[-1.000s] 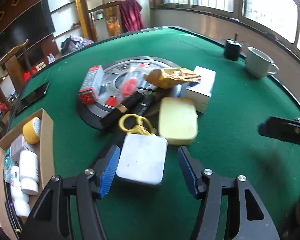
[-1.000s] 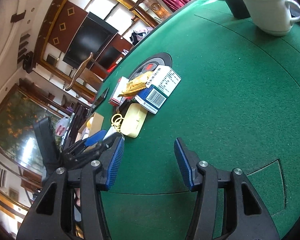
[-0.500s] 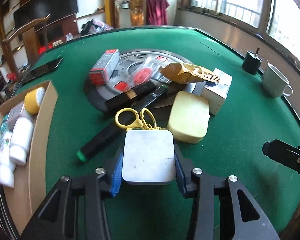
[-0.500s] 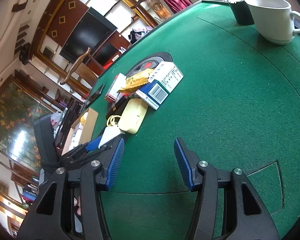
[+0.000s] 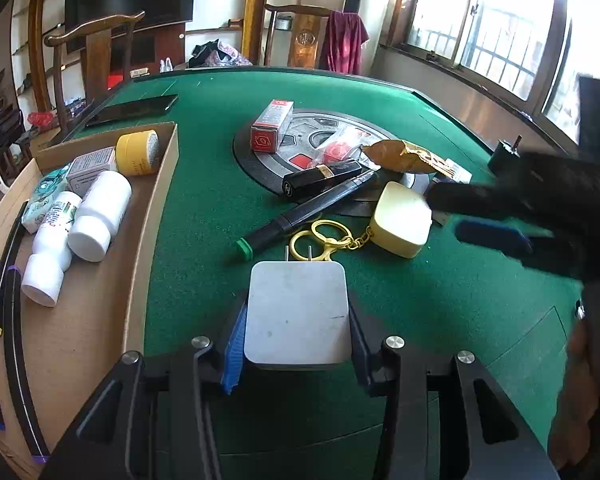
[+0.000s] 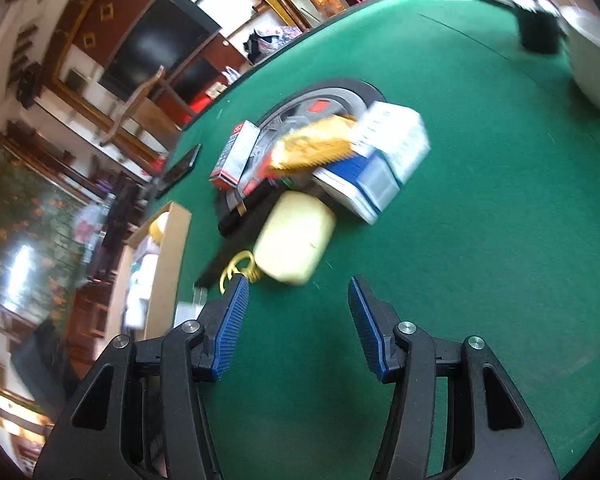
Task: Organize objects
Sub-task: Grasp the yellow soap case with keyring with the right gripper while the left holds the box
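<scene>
My left gripper (image 5: 296, 316) is shut on a white square charger (image 5: 296, 308), its prongs pointing away, held just above the green table (image 5: 440, 304). A cardboard box (image 5: 156, 216) with white bottles (image 5: 96, 216) and a yellow tape roll (image 5: 138, 152) lies to its left. Ahead lie a pale yellow case (image 5: 402, 220) with a gold keyring (image 5: 320, 236), a black marker (image 5: 300, 216), a lipstick (image 5: 322, 174), a red box (image 5: 272, 124) and a gold packet (image 5: 404, 154). My right gripper (image 6: 298, 286) is open and holds nothing, just short of the yellow case (image 6: 296, 236).
A blue-and-white carton (image 6: 380, 160) rests behind the yellow case. A white mug (image 6: 592, 60) and a small black object (image 6: 538, 32) stand at the far right. A black phone (image 5: 136, 108) lies beyond the box. The right gripper's blurred blue pad (image 5: 496, 236) shows in the left wrist view.
The left jaws closed on the white charger, and that view swung left, showing more of the cardboard box. The right gripper moved closer to the pile, towards the yellow case.
</scene>
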A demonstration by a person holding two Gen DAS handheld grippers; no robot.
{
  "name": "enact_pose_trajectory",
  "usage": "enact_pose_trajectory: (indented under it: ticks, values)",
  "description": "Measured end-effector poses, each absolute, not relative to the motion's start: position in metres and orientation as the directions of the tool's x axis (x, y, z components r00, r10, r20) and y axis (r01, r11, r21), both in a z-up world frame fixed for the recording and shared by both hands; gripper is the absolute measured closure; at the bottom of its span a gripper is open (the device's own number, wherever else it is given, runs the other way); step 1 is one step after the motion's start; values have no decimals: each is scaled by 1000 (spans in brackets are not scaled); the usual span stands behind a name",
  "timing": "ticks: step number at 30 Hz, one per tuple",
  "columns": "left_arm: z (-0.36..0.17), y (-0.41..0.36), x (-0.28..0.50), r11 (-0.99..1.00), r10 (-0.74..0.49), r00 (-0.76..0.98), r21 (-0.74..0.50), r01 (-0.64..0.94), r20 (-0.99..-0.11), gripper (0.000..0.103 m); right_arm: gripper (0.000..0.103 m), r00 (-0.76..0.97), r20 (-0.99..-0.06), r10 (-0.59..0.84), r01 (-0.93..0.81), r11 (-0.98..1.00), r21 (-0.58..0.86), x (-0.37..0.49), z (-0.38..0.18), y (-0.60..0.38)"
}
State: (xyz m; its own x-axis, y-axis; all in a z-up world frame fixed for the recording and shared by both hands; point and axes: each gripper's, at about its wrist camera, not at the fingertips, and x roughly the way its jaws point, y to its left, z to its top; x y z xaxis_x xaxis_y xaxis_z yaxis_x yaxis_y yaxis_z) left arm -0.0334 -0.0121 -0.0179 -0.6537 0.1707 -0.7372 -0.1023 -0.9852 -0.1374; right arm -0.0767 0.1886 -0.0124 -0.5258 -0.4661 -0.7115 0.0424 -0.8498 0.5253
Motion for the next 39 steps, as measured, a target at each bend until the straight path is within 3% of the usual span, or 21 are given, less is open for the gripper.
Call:
enact_pose_trajectory:
  ticks: [12,35,39]
  values:
    - [-17,-14,-31,-983,181,-659,-144,-111,-730,59,51,-435,-881,-185,-70,-969,239,-124,-21,138]
    - [-20,-16,-33,-981,195,-644,-159,-114,-740,59,47,-500,-859,-113,32,-993,112,-116,-25,123]
    - [-18,-16,-31,-979,202,-652,-167,-116,-730,59,54,-541,-825,-163,49,-985,162,-100,-24,138]
